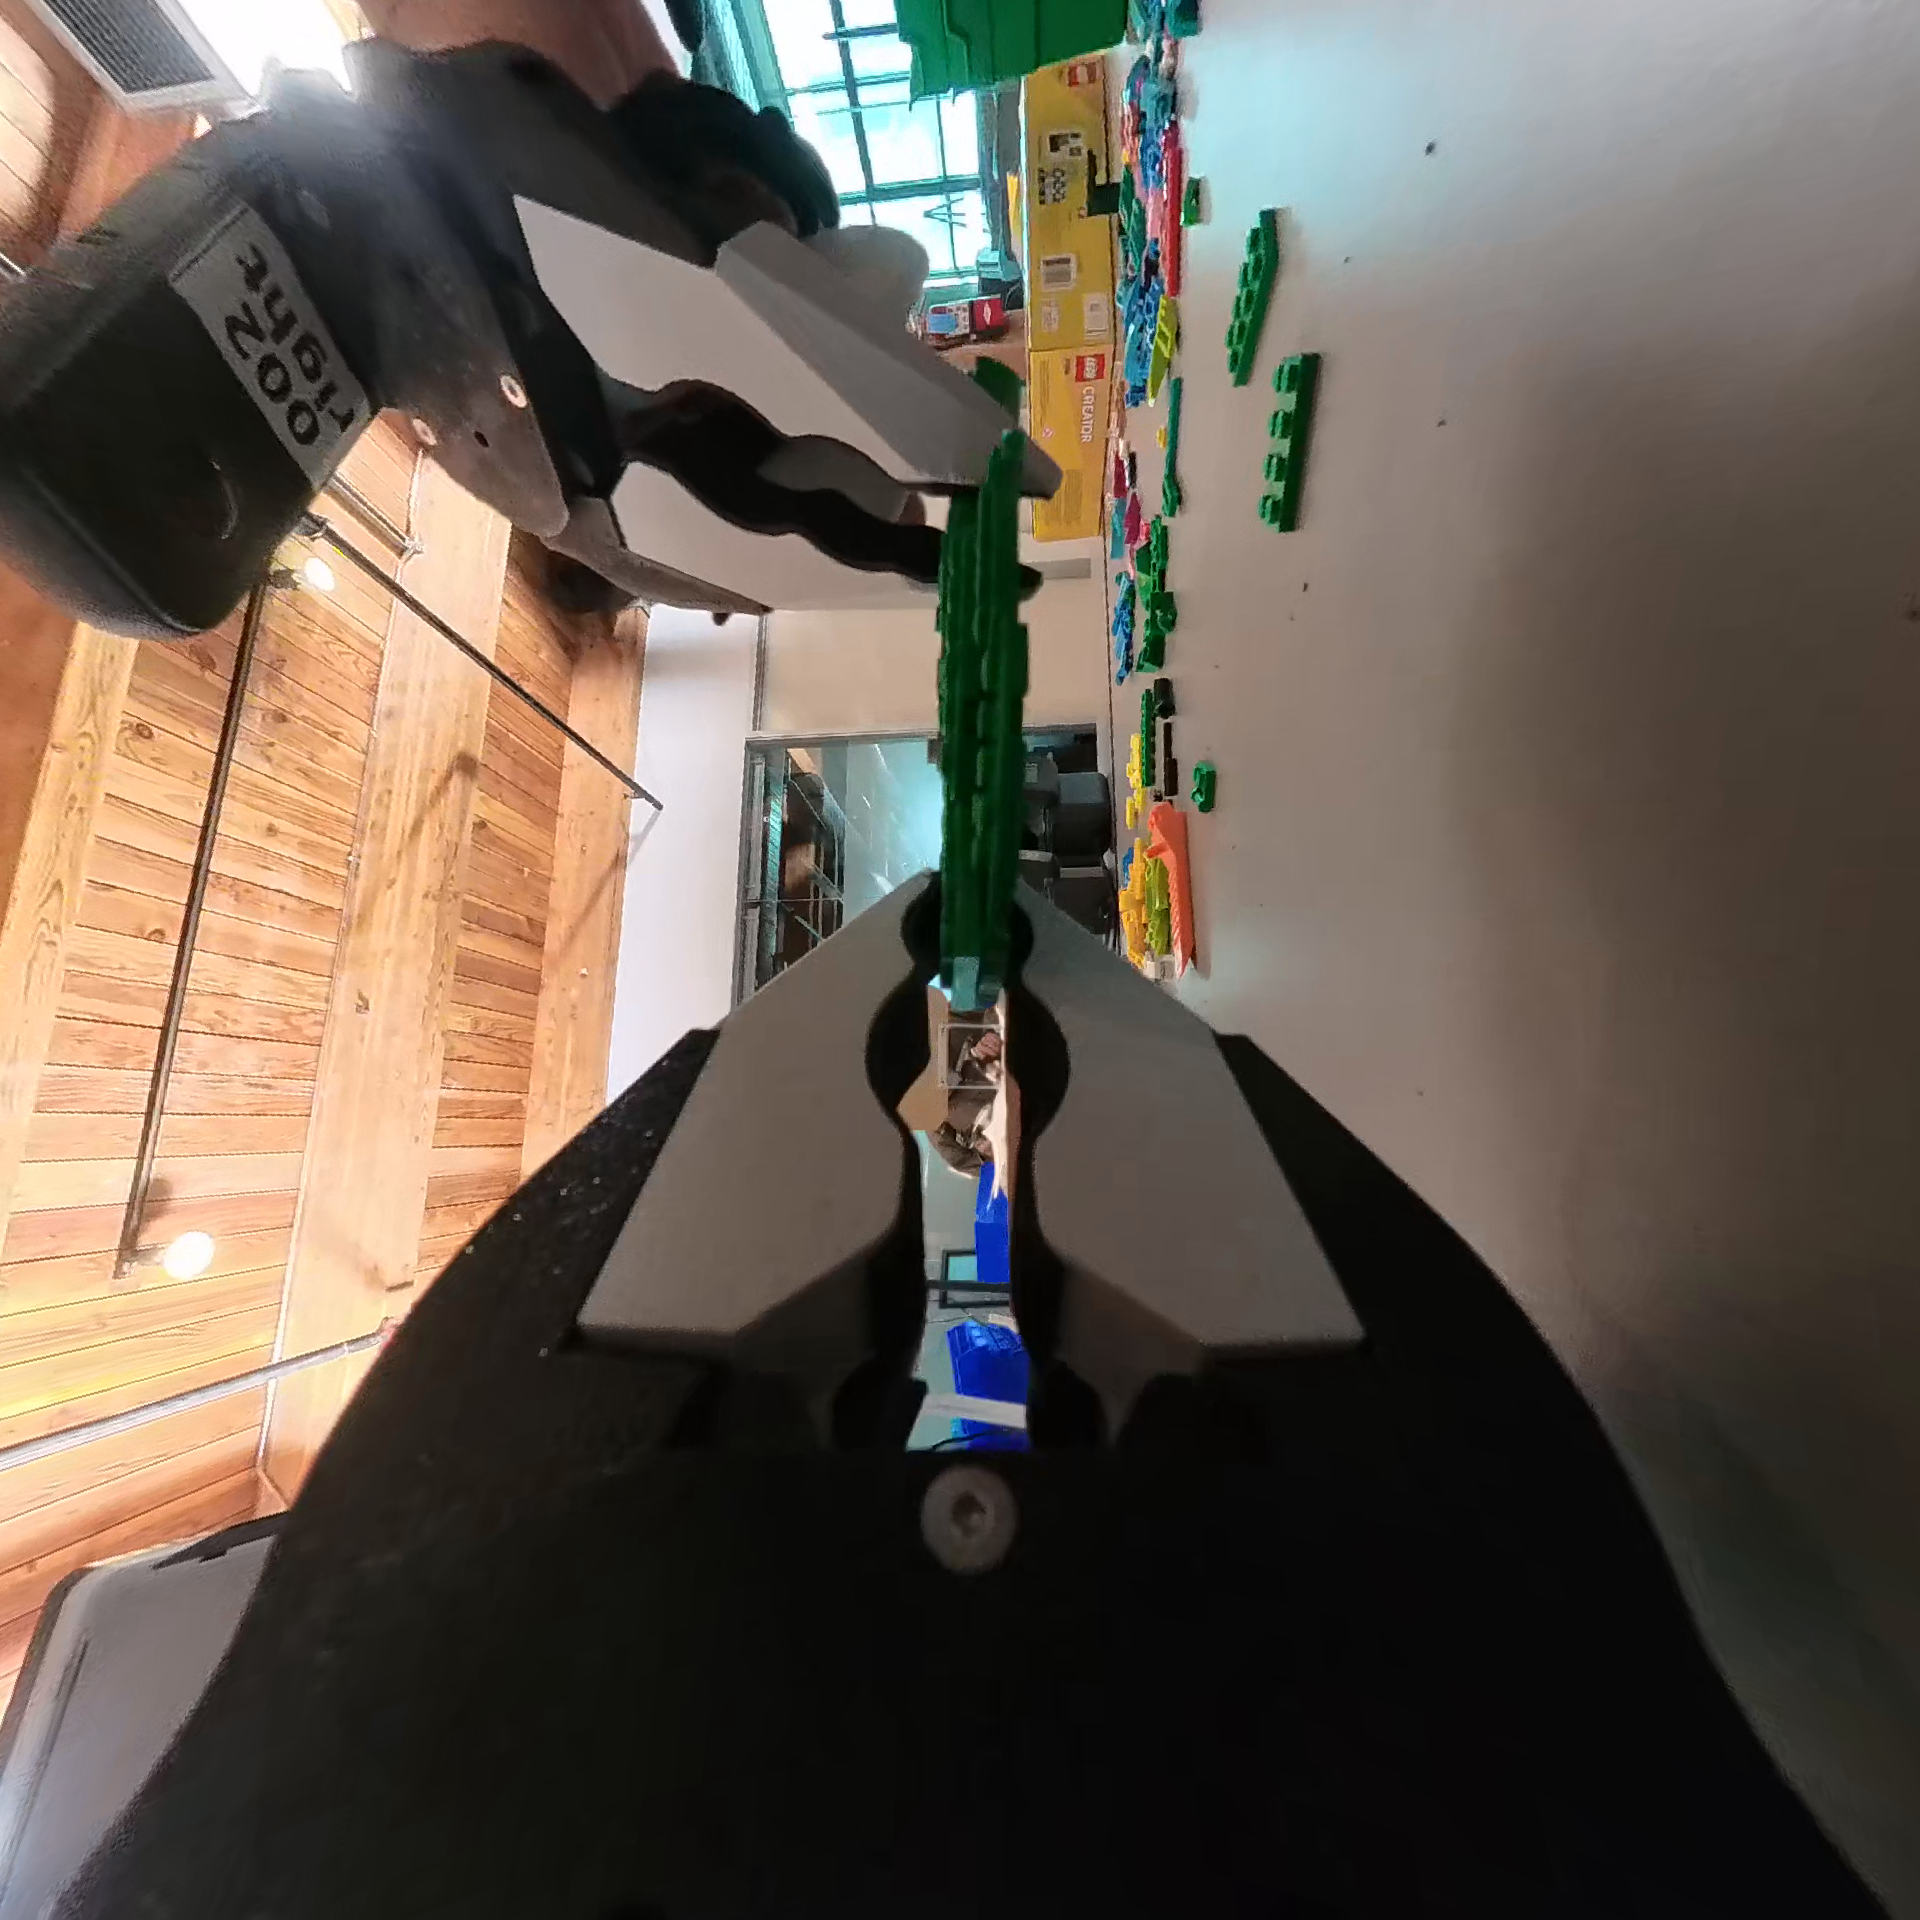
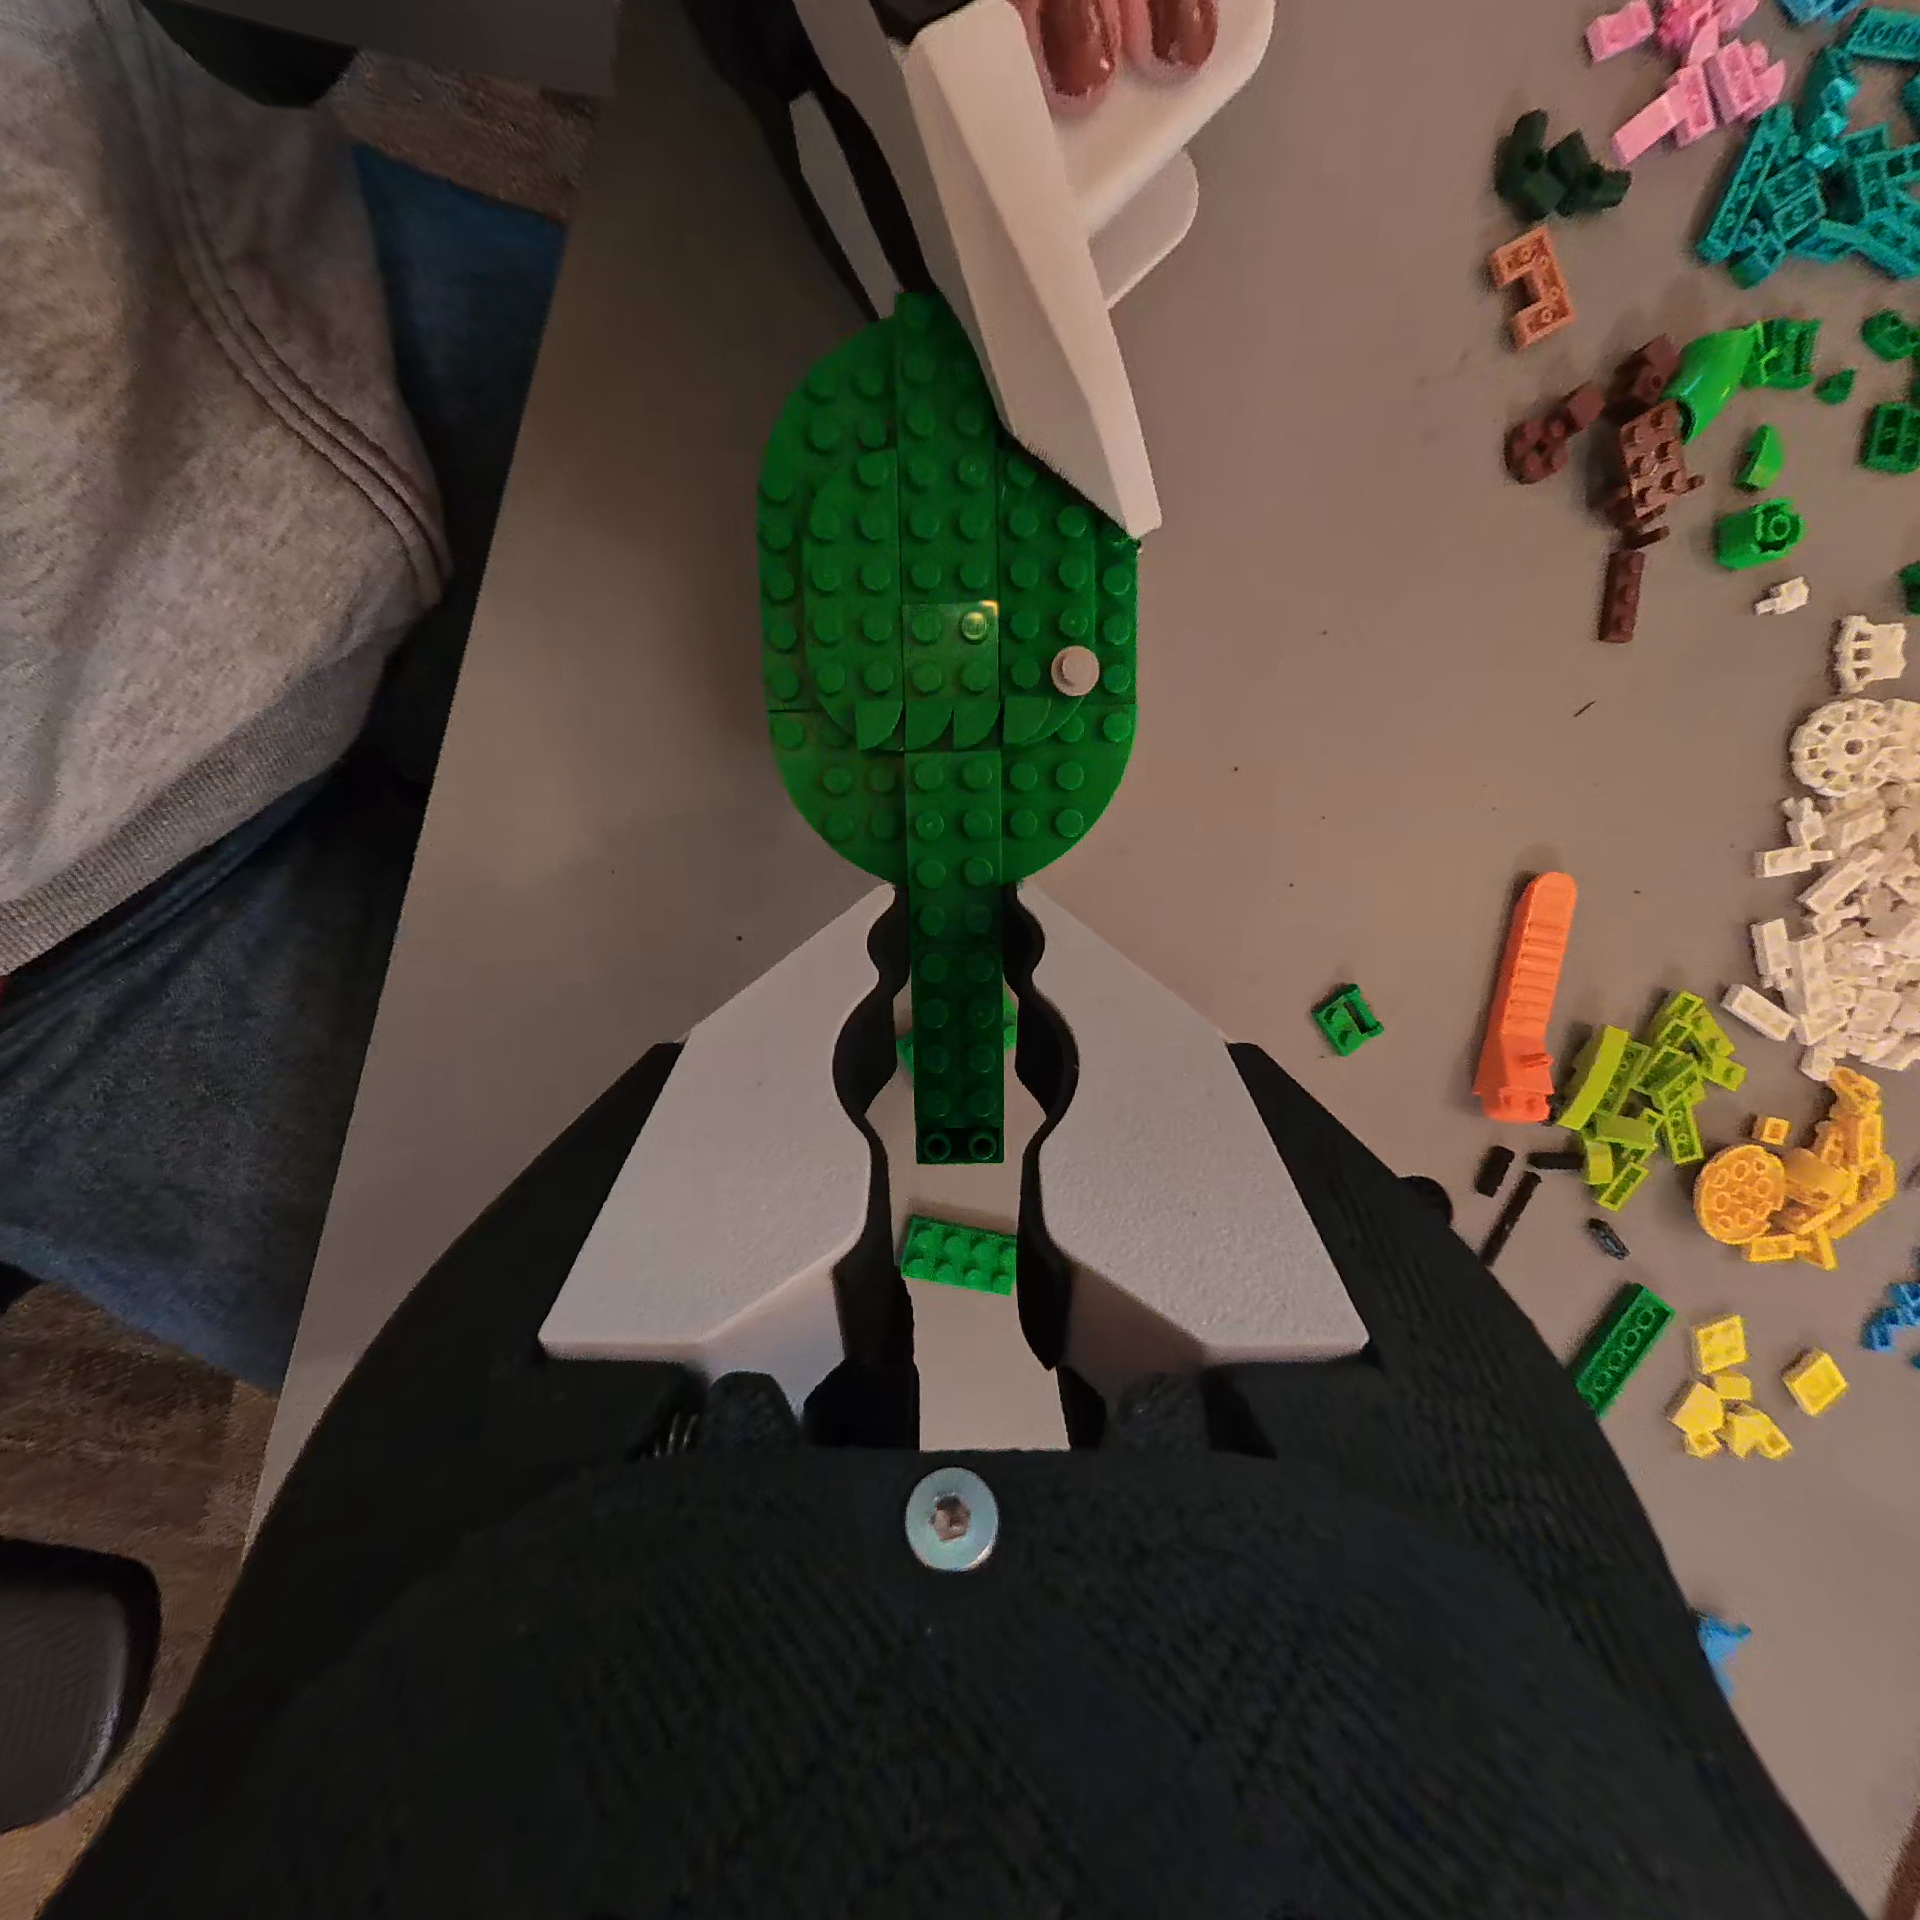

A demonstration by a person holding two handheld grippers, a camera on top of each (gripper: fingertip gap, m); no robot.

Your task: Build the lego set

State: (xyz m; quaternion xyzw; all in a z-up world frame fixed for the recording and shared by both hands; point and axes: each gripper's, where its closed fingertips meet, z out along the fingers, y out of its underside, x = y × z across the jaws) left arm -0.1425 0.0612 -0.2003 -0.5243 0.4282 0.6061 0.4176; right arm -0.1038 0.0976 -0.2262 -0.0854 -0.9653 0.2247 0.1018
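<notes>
Green brick plate point(image 2: 951, 665) clamped btwn both tongs, left point(image 1: 977, 920) & right point(image 2: 956, 914).

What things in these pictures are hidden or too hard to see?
- Right wrist view: the far end of the green brick build is covered by the left gripper.
- Right wrist view: a small green brick on the table is partly hidden by the right gripper's jaws.
- Left wrist view: the build's studded face is edge-on, so unseen.
- Left wrist view: the far brick piles are too small to tell apart.
</notes>
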